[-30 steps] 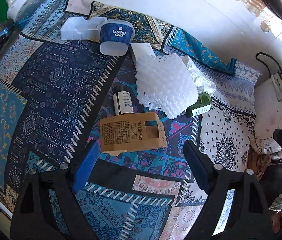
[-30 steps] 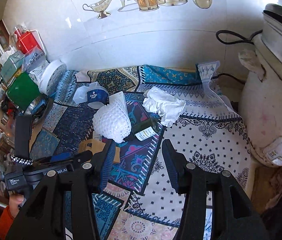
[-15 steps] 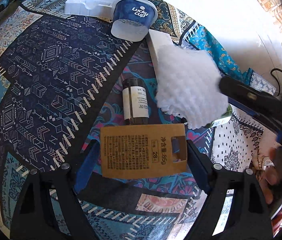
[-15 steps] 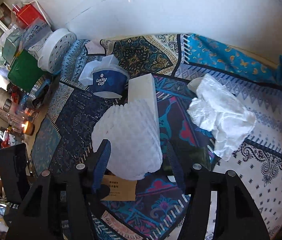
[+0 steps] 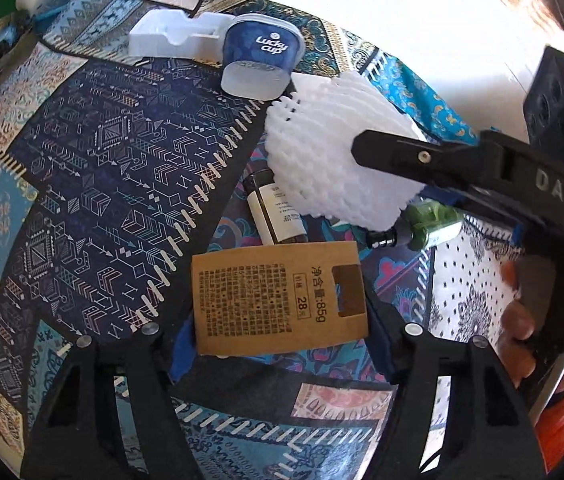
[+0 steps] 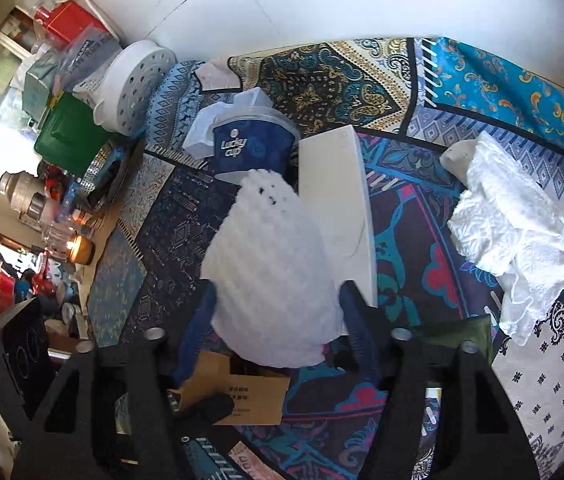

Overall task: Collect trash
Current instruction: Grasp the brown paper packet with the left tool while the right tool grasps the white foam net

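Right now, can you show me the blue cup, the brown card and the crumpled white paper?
blue cup [image 5: 260, 56], left wrist view, printed side.
brown card [image 5: 278, 296], left wrist view, printed middle.
crumpled white paper [image 6: 510, 228], right wrist view, centre.

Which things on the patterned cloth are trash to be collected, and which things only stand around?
Likely trash:
- brown cardboard sleeve
- white foam net
- blue cup
- brown bottle
- green bottle
- crumpled tissue
- white foam tray

Just standing around:
- green box
- red container
- white perforated disc
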Demonstrator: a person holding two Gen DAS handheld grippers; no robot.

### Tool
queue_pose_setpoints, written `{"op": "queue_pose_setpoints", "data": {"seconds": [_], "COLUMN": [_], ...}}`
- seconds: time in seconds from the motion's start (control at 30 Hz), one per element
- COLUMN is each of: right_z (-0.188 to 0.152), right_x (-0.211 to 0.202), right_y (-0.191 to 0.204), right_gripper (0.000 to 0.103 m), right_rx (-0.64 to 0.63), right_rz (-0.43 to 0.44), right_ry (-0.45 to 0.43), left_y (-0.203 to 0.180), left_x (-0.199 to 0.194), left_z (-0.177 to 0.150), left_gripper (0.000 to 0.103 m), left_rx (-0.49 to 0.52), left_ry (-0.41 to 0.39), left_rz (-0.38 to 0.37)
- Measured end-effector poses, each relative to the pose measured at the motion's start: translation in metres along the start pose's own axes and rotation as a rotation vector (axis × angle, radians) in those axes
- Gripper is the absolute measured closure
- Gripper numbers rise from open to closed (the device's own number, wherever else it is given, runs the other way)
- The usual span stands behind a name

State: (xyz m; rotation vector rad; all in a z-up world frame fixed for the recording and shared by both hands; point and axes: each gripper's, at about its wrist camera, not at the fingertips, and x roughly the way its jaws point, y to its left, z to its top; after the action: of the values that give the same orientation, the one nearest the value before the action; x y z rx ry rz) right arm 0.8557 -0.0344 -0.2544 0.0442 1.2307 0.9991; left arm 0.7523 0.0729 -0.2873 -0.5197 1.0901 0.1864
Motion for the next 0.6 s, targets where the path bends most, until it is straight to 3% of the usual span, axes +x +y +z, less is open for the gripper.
{"op": "queue_pose_setpoints", "data": {"seconds": [0.07,0.17,0.3,0.6], "right_z": [-0.001,-0.005,-0.01,-0.048], "right_x": [-0.003,-0.011,-0.027,-0.078], "right_y": [0.004,0.011,0.019,0.064], "right_gripper": [0.06,0.065,0.067,0.067], "right_rx": [-0.009,-0.024,-0.017,-0.026], "right_rz": [0.002,-0.017,-0.024,-0.142], "right_ry": [-0.013,-0.042,-0.083,-0.207], "left_y": [-0.001,-0.001,-0.002,0.01], "left_x": [-0.003,-0.012,-0.028,-0.083], "left_z": [-0.002,-0.005,-0.01,-0.028], "left_gripper": [0.036,0.036,0.036,0.036], "left_rx": [0.006,0.006,0.023,0.058], "left_ry": [-0.004,-0.015,-0.045,-0.099], "left_rz": [0.01,0.008,0.033,0.01]}}
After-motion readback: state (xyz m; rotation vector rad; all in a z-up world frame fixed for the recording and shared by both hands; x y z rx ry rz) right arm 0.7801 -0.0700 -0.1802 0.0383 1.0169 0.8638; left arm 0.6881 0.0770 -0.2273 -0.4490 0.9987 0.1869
